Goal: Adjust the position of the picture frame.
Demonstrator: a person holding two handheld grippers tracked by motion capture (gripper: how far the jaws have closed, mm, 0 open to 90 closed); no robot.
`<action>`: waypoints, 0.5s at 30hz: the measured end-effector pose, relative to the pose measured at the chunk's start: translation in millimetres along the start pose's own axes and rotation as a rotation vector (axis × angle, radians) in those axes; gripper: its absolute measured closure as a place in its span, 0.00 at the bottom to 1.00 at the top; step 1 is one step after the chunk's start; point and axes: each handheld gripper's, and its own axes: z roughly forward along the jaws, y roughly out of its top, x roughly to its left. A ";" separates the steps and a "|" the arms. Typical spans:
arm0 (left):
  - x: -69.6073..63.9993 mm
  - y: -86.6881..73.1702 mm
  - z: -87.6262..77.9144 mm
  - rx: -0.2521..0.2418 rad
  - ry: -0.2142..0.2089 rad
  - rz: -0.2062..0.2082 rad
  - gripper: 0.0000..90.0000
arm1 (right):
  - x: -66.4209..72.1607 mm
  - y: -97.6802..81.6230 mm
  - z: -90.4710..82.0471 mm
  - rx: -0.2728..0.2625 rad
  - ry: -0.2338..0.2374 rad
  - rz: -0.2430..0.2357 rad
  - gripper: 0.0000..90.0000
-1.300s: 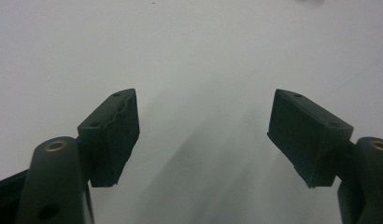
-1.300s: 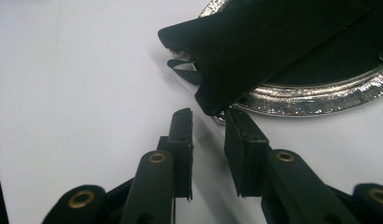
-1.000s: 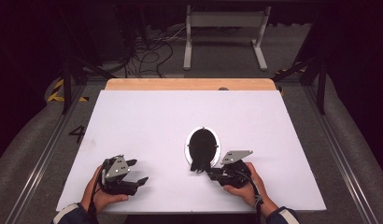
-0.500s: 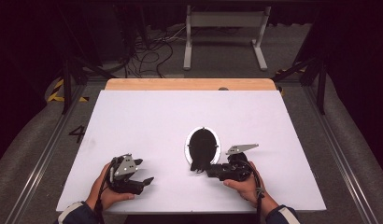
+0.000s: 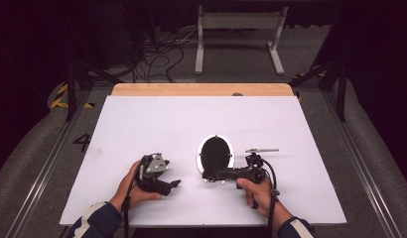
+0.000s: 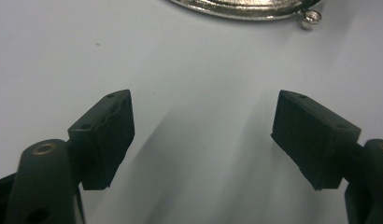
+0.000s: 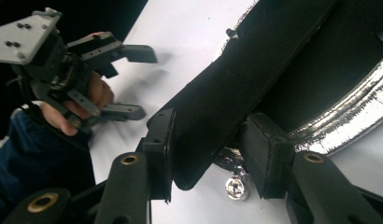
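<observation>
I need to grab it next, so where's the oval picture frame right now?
In the high view the oval frame lies face down near the table's front centre, its lower edge between the right gripper jaws.

My left gripper [image 5: 172, 184] lies low and level in my left hand [image 5: 137, 191], its jaws standing wide apart with nothing between them. My right gripper [image 5: 207, 174] points toward it, jaws just opening, pads [image 7: 266, 154] slack.

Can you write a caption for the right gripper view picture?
Right gripper with open jaws around the oval frame's black stand.
</observation>
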 end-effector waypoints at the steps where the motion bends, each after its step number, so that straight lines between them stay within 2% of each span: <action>1: 0.0 0.0 0.0 0.000 0.000 0.000 0.24 | 0.0 0.0 0.0 0.000 0.000 0.000 0.63; 3: 1.8 6.0 6.0 -0.004 0.000 -0.005 0.24 | 0.0 1.1 1.1 -0.001 0.006 0.015 0.63; 4: 3.2 11.3 11.8 -0.004 -0.006 0.006 0.24 | -0.9 2.3 2.7 -0.005 0.013 0.031 0.63; 6: 4.3 15.6 17.2 -0.007 -0.023 -0.004 0.24 | -1.5 3.6 3.9 -0.001 0.014 0.028 0.63; 9: 6.5 19.7 21.8 -0.011 -0.023 0.001 0.24 | -2.1 4.6 5.4 -0.005 0.018 0.034 0.64; 11: 9.4 23.2 26.8 -0.015 -0.031 -0.013 0.25 | -1.4 4.9 5.9 0.000 0.014 0.012 0.65; 12: 13.9 26.3 30.5 -0.017 -0.051 -0.032 0.24 | -1.8 4.6 5.9 0.001 0.015 -0.004 0.65; 13: 13.9 26.3 30.5 -0.017 -0.051 -0.032 0.24 | -1.8 4.6 5.9 0.001 0.015 -0.004 0.65; 14: 16.8 28.7 32.5 -0.022 -0.055 -0.043 0.24 | -1.1 5.0 6.0 0.006 0.014 -0.027 0.65; 15: 21.1 30.9 34.6 -0.036 -0.073 -0.050 0.24 | -1.1 5.0 6.0 0.006 0.014 -0.027 0.65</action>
